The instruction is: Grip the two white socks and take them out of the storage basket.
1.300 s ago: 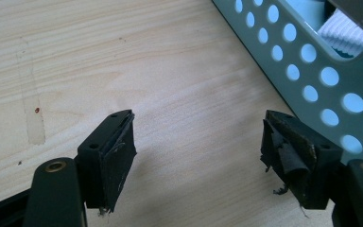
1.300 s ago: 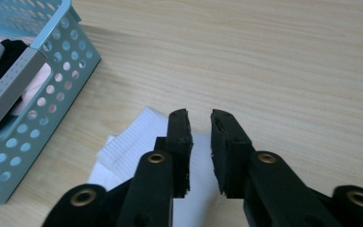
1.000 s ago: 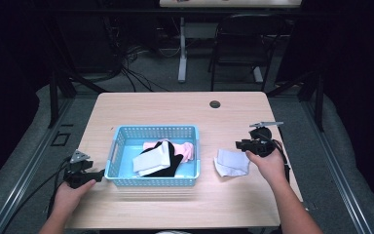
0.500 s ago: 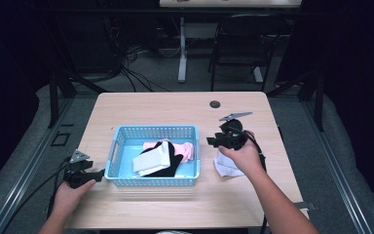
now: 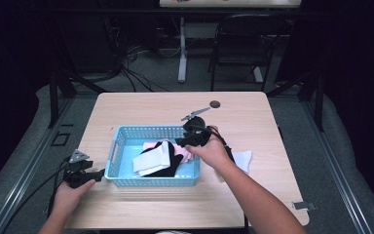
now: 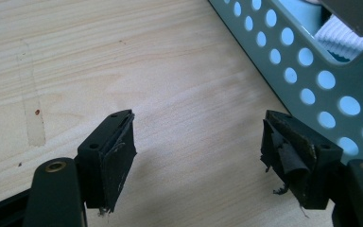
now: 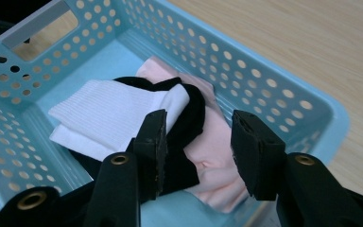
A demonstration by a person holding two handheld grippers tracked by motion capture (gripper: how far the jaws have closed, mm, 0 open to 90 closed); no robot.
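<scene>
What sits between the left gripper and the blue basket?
Bare tabletop lies between the left gripper and the blue basket wall; the left gripper view shows it.

Black disc [image 5: 215, 104] on table [image 5: 141, 105]

No legible text or labels

Right claw [image 5: 187, 141] moved from white cloth [image 5: 242, 159] to over basket [image 5: 148, 180]; jaws just opening, empty.
</scene>
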